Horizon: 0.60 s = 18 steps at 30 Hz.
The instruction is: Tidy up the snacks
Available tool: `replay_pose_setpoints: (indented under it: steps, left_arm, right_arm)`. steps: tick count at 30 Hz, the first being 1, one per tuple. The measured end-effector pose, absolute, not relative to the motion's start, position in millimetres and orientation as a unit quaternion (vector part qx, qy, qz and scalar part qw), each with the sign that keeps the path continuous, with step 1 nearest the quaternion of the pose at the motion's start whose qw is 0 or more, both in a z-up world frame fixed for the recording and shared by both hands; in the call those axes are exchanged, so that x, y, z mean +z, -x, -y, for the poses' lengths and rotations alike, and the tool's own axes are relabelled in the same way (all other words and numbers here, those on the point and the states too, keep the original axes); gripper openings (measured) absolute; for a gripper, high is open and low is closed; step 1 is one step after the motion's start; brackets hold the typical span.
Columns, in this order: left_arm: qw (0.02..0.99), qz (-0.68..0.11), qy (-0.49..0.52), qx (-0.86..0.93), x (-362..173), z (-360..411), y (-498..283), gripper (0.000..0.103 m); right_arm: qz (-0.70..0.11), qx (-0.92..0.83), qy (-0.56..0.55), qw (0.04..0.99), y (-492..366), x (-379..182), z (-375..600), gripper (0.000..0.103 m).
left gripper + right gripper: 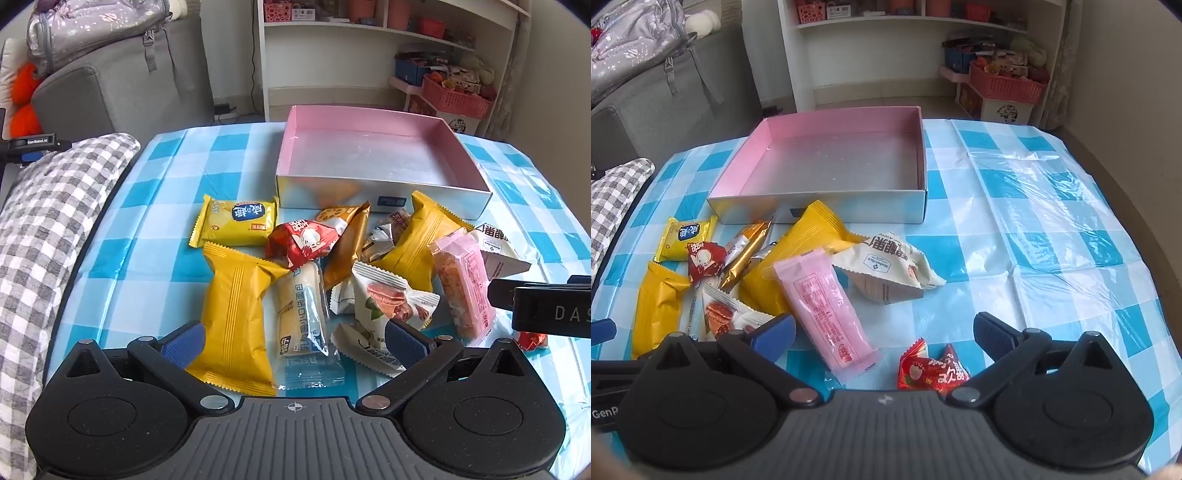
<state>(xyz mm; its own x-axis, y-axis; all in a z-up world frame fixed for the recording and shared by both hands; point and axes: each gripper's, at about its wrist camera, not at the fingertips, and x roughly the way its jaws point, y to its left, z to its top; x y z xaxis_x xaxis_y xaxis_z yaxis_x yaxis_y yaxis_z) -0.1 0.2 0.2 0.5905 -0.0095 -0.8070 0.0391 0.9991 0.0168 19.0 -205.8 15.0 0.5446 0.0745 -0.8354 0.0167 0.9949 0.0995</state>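
While both the left gripper (293, 341) and right gripper (884, 334) gape wide and empty, the snacks (236, 317) near the table's (1034, 184) front edge look light, crinkly, slippery; pinch mid-body.

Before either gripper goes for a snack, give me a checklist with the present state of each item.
1. Left gripper open and holding nothing: ok.
2. Right gripper open and holding nothing: ok.
3. Pink-lined box open on top, nothing in it yet: ok.
4. Snacks clear of each other: not ok. The red packet and gold packet overlap in the pile.
5. An easy first pick: ok. The pink bar lies mostly on the checked tablecloth, ahead of the right gripper.
6. The two grippers clear of each other: cannot tell; they sit close side by side.
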Motion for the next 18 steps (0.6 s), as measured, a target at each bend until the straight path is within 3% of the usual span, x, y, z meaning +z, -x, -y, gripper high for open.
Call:
replay_pose_setpoints:
  steps: [18]
  left_arm:
    - [0.892,-0.452,-0.011,-0.014,-0.6,-1.7,-2.1,0.103]
  right_arm:
    - [-0.485,0.015,-0.03,0.874,-18.8,12.2,200.9,0.103]
